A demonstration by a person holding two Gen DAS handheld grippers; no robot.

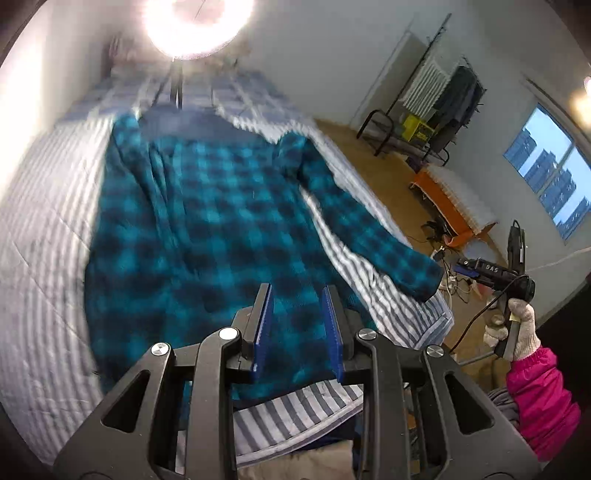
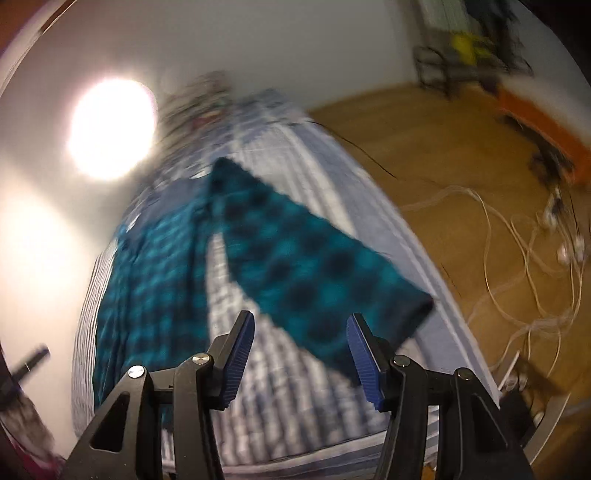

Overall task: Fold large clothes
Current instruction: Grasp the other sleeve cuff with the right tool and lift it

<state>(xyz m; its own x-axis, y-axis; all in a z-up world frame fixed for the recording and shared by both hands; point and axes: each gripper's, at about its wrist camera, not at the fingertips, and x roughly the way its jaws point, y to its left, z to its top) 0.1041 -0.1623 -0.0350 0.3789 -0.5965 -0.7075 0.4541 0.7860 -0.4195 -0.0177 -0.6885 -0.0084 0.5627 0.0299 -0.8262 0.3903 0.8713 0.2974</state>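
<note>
A large teal and black plaid fleece garment (image 1: 207,229) lies spread flat on a bed with a striped cover (image 1: 44,258). One sleeve (image 1: 369,229) stretches to the bed's right edge, and its dark cuff (image 1: 428,280) overhangs it. My left gripper (image 1: 296,291) hovers above the garment's lower part, jaws apart with nothing between them. A gloved hand holds my right gripper (image 1: 495,273) off the bed's right side, apart from the cuff. In the right wrist view, my right gripper (image 2: 301,319) stands open just short of the sleeve (image 2: 314,269) and cuff (image 2: 417,314). Both views are motion-blurred.
A checked blanket (image 1: 236,88) lies at the head of the bed under a bright lamp (image 1: 195,22). To the right are the wooden floor (image 2: 424,155), loose cables (image 2: 535,258), an orange bench (image 1: 447,199) and a clothes rack (image 1: 443,103). The person's pink sleeve (image 1: 539,398) is low right.
</note>
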